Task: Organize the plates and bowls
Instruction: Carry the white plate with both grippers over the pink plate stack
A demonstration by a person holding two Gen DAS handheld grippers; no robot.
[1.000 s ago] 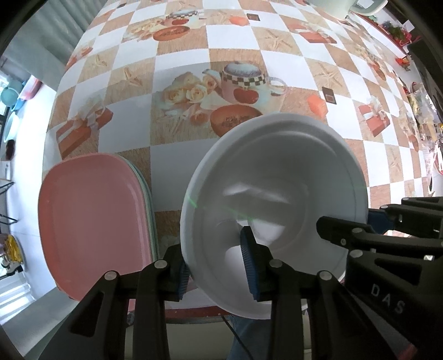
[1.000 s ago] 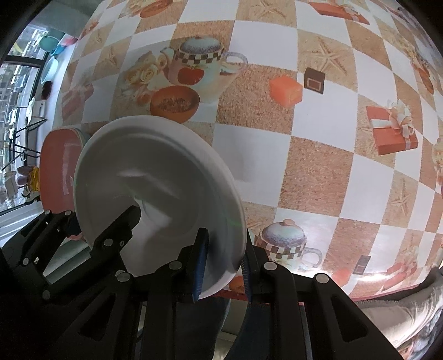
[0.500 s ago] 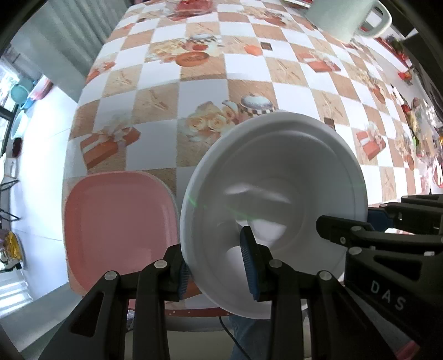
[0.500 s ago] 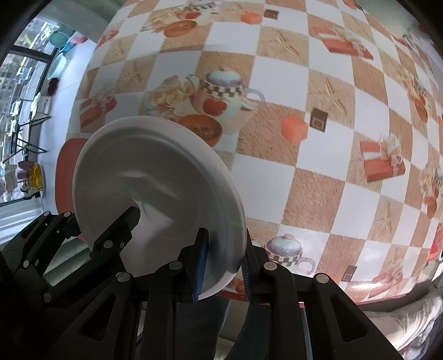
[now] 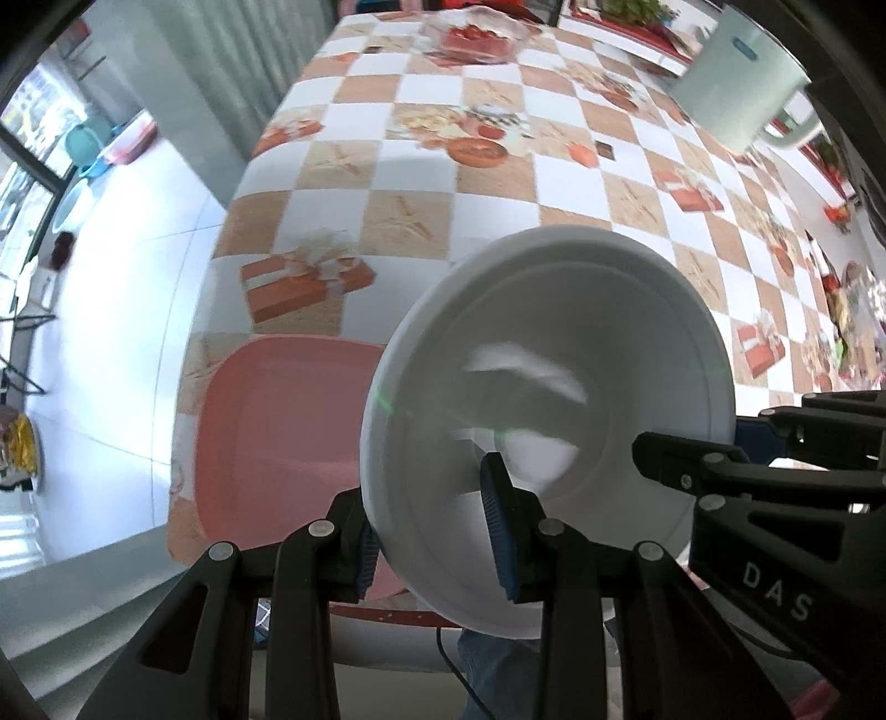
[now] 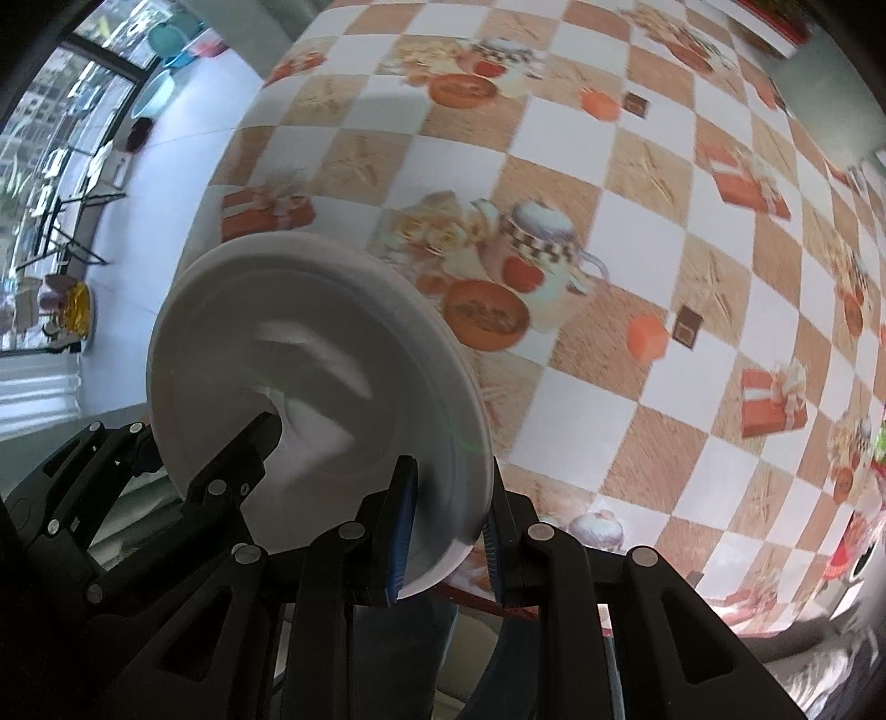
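Note:
A white bowl [image 5: 554,399] hangs in the air above the table's near edge, held by both grippers. My left gripper [image 5: 434,543] is shut on its left rim. My right gripper [image 6: 446,531] is shut on its right rim; the bowl also shows in the right wrist view [image 6: 321,376]. A stack of square plates with a pink one on top [image 5: 277,421] lies on the table's near left corner, below and left of the bowl.
The table wears a checkered cloth [image 5: 421,221] printed with teapots and gift boxes. A pale green pitcher [image 5: 742,72] stands at the far right and a glass dish of red food [image 5: 476,39] at the far end. The floor [image 5: 111,277] drops away at left.
Both grippers have lifted the bowl higher above the table; more of the table and its far end has come into view. The grip is unchanged.

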